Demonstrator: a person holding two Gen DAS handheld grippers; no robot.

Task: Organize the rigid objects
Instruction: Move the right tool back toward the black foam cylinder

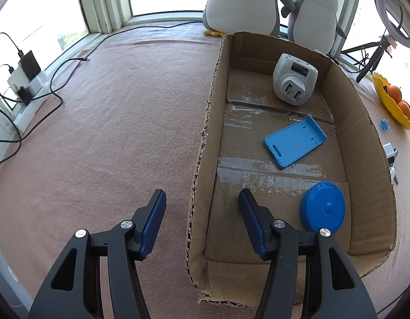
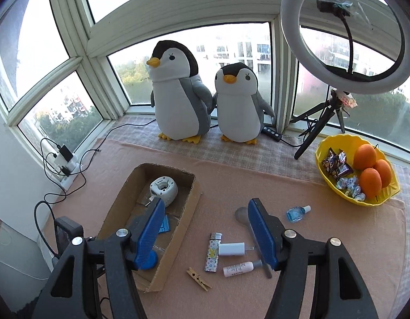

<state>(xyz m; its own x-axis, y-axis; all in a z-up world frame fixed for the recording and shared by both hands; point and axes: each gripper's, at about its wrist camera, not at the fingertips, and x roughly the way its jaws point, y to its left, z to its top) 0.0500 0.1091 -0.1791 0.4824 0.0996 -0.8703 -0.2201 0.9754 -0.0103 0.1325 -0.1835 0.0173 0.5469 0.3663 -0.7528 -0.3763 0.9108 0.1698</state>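
Observation:
An open cardboard box [image 1: 205,143] lies on the pink cloth. Inside it are a white plug adapter [image 1: 295,79], a blue phone stand [image 1: 294,141] and a round blue disc [image 1: 323,207]. My left gripper [image 1: 202,195] is open and straddles the box's left wall, with neither pad touching it. My right gripper [image 2: 206,203] hangs open and empty above the cloth, to the right of the box [image 2: 189,212]. Below it lie a patterned lighter [image 2: 213,252], a white charger [image 2: 231,248], a small white tube [image 2: 238,268], a wooden clothespin [image 2: 198,279] and a small blue bottle [image 2: 296,212].
Two plush penguins [image 2: 178,95] stand at the window behind the box. A yellow bowl [image 2: 335,186] of oranges and sweets sits at the right, beside a ring light tripod [image 2: 322,117]. A power strip [image 2: 62,163] with cables lies at the left edge.

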